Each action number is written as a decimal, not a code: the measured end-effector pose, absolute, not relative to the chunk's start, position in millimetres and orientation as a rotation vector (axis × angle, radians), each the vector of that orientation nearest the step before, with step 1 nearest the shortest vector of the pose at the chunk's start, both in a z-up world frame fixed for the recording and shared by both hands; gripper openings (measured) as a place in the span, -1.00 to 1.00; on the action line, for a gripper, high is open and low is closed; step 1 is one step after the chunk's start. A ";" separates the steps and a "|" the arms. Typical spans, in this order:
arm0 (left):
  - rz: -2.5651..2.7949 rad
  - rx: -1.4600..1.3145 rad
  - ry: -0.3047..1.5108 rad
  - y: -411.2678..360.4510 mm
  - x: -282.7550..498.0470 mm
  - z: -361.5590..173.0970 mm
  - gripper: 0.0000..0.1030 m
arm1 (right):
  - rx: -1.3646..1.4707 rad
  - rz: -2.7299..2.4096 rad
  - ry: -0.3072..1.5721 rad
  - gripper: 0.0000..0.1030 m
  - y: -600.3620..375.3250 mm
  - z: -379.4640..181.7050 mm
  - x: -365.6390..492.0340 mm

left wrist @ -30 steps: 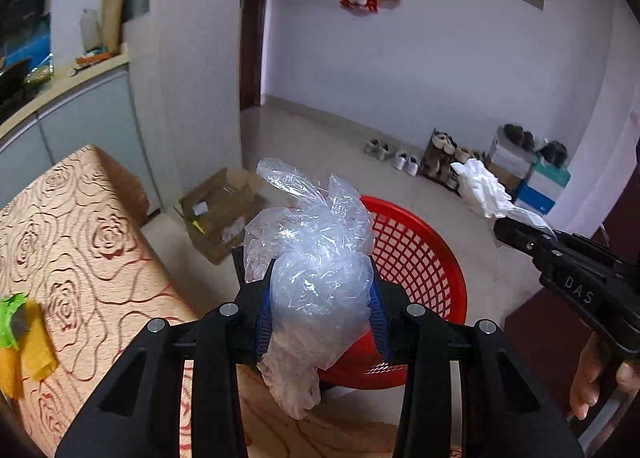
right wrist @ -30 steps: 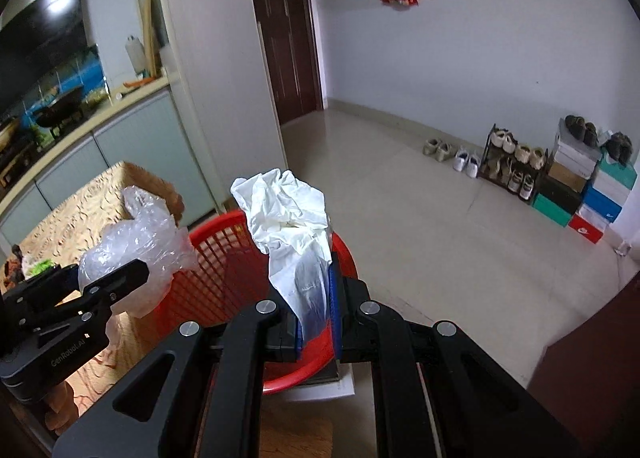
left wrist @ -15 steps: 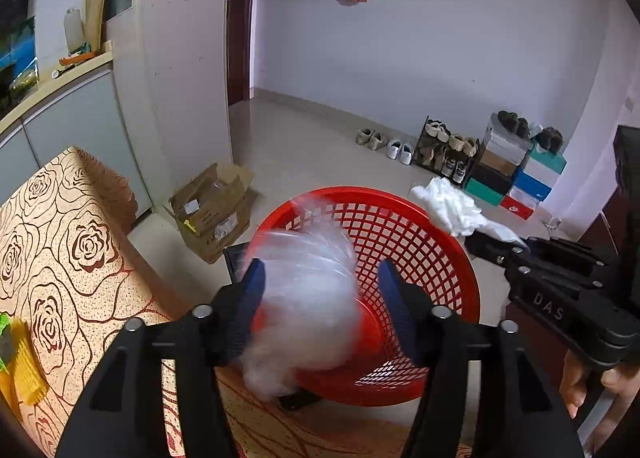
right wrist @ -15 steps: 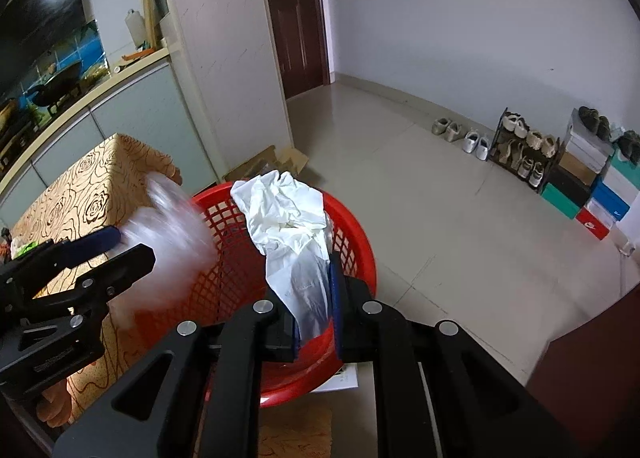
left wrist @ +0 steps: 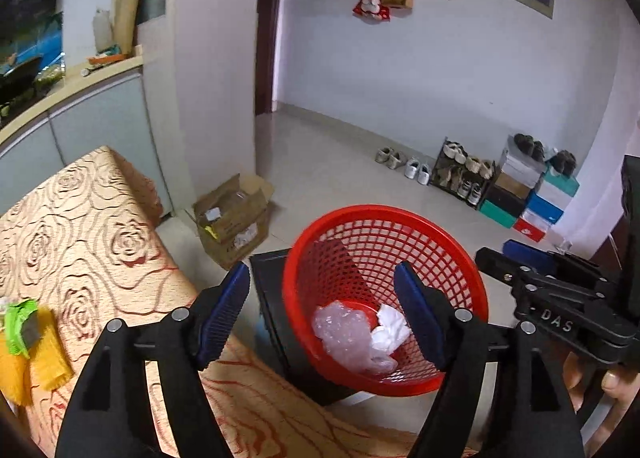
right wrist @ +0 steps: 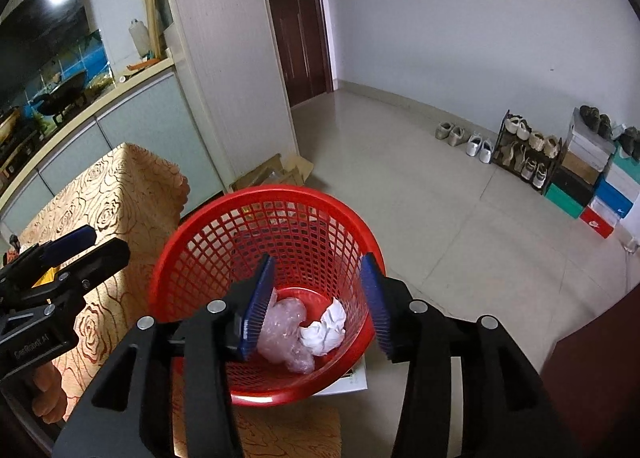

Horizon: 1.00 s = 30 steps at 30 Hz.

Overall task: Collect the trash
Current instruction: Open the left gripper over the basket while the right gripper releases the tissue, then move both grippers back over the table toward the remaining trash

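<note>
A red mesh basket (left wrist: 400, 217) (right wrist: 200, 254) stands on a black stool beside the table. A crumpled clear plastic bag (left wrist: 346, 332) (right wrist: 282, 332) and a white crumpled tissue (left wrist: 390, 332) (right wrist: 326, 330) lie on its bottom. My left gripper (left wrist: 322, 314) is open and empty above the basket's near rim. My right gripper (right wrist: 320, 310) is open and empty right over the basket. The right gripper also shows in the left wrist view (left wrist: 516, 258), and the left gripper in the right wrist view (right wrist: 80, 246).
The table with a gold rose-pattern cloth (left wrist: 80, 225) holds a green and yellow sponge cloth (left wrist: 24, 342) at the left. An open cardboard box (left wrist: 232, 213) sits on the floor. Shoes, a shoe rack (right wrist: 524, 153) and stacked boxes line the far wall.
Both grippers opened. The plastic bag dropped from the left one and the white tissue from the right one into the red basket.
</note>
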<state>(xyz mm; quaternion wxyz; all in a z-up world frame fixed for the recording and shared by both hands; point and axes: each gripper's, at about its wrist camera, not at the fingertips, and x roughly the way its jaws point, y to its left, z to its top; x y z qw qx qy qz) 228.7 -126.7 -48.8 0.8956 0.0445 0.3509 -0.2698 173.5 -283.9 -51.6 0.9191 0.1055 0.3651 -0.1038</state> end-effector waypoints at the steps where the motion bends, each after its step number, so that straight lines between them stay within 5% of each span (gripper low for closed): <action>1: -0.553 0.088 0.724 -124.0 226.8 -47.4 0.42 | 0.214 -0.215 0.743 -0.13 -283.0 -49.8 172.4; 10: -0.506 0.093 0.658 -108.9 205.5 -29.3 0.46 | 0.180 -0.241 0.646 -0.09 -273.0 -26.3 153.7; 21: -0.398 0.053 0.563 -65.8 178.8 -3.8 0.68 | 0.110 -0.220 0.527 0.43 -236.6 1.9 133.5; 30: -0.230 0.013 0.496 -7.1 157.3 14.0 0.81 | 0.075 -0.123 0.474 0.48 -187.1 18.7 133.0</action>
